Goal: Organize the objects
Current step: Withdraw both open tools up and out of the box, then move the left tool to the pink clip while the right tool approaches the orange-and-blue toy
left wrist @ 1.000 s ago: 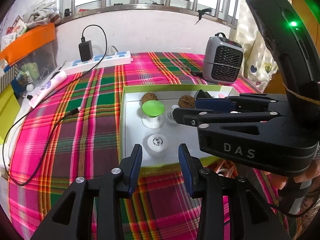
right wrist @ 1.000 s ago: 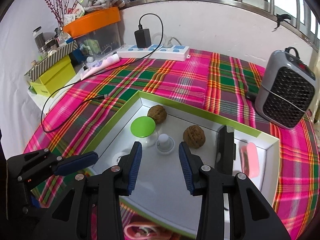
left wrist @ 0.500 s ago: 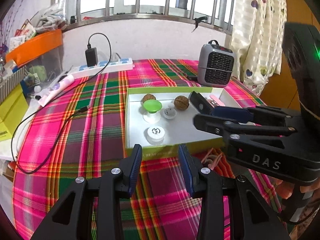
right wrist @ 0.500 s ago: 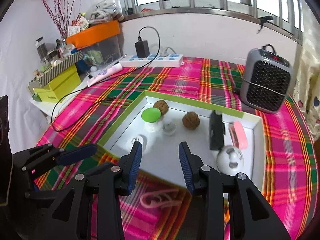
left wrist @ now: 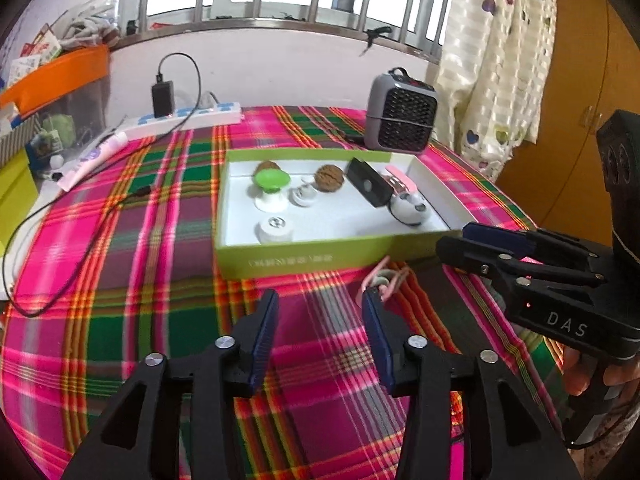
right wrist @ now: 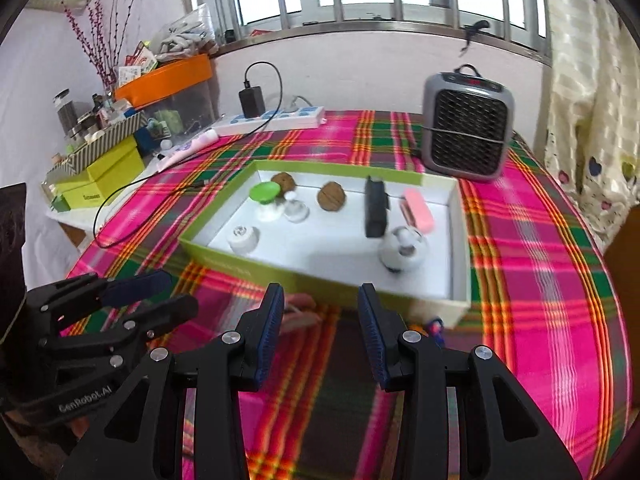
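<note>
A green-walled white box [left wrist: 312, 258] sits on the plaid cloth. It holds two walnuts [left wrist: 329, 176], a green-topped piece [left wrist: 271, 179], small white caps [left wrist: 274, 229], a black device [left wrist: 368, 186], a pink clip [left wrist: 400, 178] and a white ball-shaped thing [left wrist: 408, 208]. Pink loops [left wrist: 384, 280] lie on the cloth just before the box's front wall. My left gripper [left wrist: 320, 320] hovers short of the box, its jaws opening with nothing between them. My right gripper [right wrist: 320, 312] stands open and empty before the box [right wrist: 320, 276], near the pink loops [right wrist: 300, 314]. Each gripper shows in the other's view.
A grey heater [right wrist: 466, 132] stands behind the box at the right. A power strip [left wrist: 188, 118] with a black charger and a trailing cable [left wrist: 48, 216] lies at the back left. Boxes and an orange-lidded bin [right wrist: 168, 76] crowd the left edge. A curtain [left wrist: 492, 60] hangs at the right.
Both grippers have drawn back from over the box, which now lies farther off in both views. The left jaws stand wider apart. The pink loops have come into view.
</note>
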`<state>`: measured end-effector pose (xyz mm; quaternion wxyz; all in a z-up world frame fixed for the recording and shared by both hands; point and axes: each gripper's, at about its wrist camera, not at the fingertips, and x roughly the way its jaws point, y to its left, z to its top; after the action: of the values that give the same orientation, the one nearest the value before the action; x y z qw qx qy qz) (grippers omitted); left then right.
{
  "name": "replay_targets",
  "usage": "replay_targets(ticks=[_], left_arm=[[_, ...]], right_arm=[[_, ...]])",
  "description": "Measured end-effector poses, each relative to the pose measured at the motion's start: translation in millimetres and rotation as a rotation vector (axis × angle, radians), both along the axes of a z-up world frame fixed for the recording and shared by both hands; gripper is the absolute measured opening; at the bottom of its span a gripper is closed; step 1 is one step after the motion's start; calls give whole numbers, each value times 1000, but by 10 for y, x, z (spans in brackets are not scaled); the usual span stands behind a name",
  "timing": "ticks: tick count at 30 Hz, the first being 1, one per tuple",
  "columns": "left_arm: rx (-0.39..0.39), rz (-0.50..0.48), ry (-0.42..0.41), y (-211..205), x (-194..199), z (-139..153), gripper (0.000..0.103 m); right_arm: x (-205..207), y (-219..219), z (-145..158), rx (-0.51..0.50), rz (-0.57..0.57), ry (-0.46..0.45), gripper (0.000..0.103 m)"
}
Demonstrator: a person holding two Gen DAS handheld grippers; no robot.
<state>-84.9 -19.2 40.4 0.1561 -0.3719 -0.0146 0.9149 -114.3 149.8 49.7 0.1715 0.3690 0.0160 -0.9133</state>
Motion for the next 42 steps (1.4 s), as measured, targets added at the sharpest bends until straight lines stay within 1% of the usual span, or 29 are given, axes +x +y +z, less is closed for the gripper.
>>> replay_targets(ticks=[2,7,9,16,21,27,28,38,42], left_arm=[[2,-8,-6,22,4,-23,42],[5,-40,-23,86,-9,-57,43],[0,-59,-29,132,-27,-72,44],[-28,-108,-42,315,-113,-94,45],[-50,-128,-54,428,-176,-133,45],[-65,-117,-76,462,-242,-203,45],[-66,-114,-79,462,-251,-211,45],[-71,-98,-104,493,-360,-252,45],[-78,-99,-102,511,-376,-251,45]], right_arm=[[37,44,-18,19,-22,11,40],[104,141,-84,35,-44,-1,41],[143,181,-106,49,-58,1,45],[192,368,-156,43,-101,-12,46],[133,471,-208,39,-113,-33,46],[-29,538,-300,-9,-88,-94,47],[-71,545,-324,-6,-94,-107,47],[-203,480,-381,22,-66,-129,47],[-221,434,-384,64,-69,-124,47]])
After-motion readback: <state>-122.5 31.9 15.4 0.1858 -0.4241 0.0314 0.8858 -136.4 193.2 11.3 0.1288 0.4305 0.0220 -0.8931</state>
